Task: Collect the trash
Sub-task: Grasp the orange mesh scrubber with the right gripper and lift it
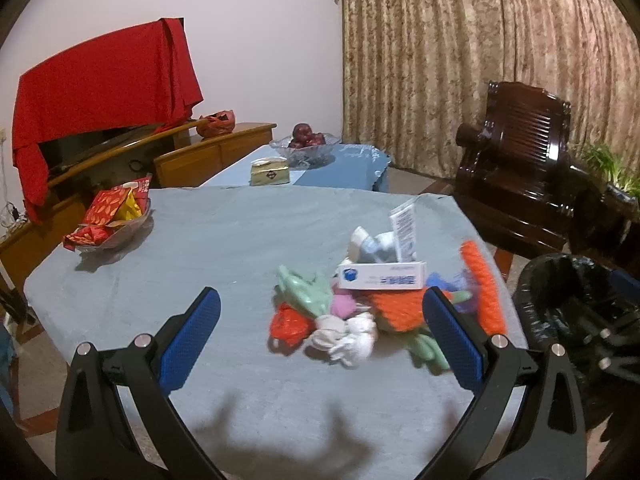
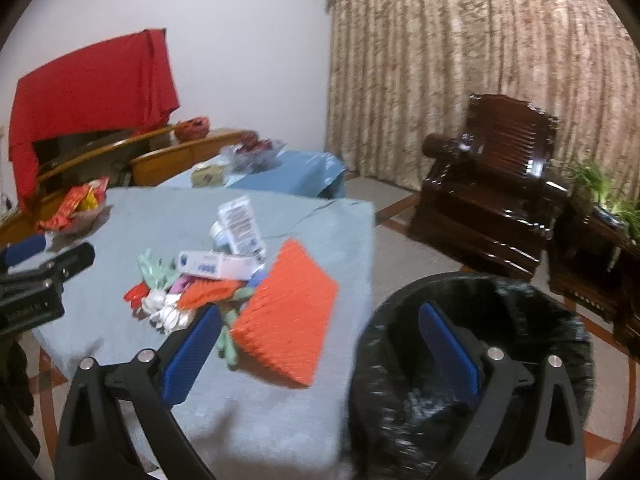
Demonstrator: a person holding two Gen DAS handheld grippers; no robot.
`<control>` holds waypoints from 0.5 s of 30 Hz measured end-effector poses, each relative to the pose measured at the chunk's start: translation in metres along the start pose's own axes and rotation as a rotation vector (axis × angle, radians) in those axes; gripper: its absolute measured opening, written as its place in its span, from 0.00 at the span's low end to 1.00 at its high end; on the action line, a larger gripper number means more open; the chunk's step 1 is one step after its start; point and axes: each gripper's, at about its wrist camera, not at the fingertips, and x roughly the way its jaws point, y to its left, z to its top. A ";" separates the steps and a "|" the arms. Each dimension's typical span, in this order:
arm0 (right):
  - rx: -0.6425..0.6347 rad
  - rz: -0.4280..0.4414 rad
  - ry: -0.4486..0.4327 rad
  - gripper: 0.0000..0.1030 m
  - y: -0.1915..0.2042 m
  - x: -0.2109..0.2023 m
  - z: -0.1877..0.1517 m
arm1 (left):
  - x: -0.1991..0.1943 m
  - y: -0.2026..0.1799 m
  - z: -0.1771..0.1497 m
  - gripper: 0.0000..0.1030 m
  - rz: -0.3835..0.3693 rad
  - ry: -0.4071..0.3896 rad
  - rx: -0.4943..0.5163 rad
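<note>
A heap of trash lies on the grey-clothed table (image 1: 224,232): a white carton (image 1: 380,276), crumpled white tissue (image 1: 348,336), a red wrapper (image 1: 288,320), green wrappers (image 1: 300,288) and an orange textured sheet (image 1: 482,288). My left gripper (image 1: 320,320) is open and empty, just short of the heap. My right gripper (image 2: 320,336) is open and empty, hovering between the table's edge and the black-lined bin (image 2: 472,360). The heap shows there too, with the orange sheet (image 2: 288,320) nearest and the carton (image 2: 216,266) behind. The left gripper (image 2: 40,264) appears at the left edge.
A glass dish of red snack packets (image 1: 112,216) sits at the table's far left. Behind is a lower blue table with a tissue box (image 1: 270,174) and a fruit bowl (image 1: 306,142). A dark wooden armchair (image 1: 516,160) stands right; the bin (image 1: 576,320) is beside the table.
</note>
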 end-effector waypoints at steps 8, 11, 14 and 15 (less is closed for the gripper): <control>-0.031 0.033 0.082 0.84 0.027 0.050 -0.014 | 0.020 0.015 -0.007 0.95 -0.002 0.031 -0.022; -0.027 0.029 0.114 0.81 0.028 0.064 -0.018 | 0.024 0.016 -0.007 0.95 0.008 0.034 -0.020; -0.035 0.032 0.138 0.74 0.029 0.077 -0.019 | 0.032 0.020 -0.009 0.95 -0.001 0.047 -0.023; -0.036 0.036 0.149 0.69 0.029 0.081 -0.020 | 0.034 0.020 -0.010 0.95 0.001 0.051 -0.022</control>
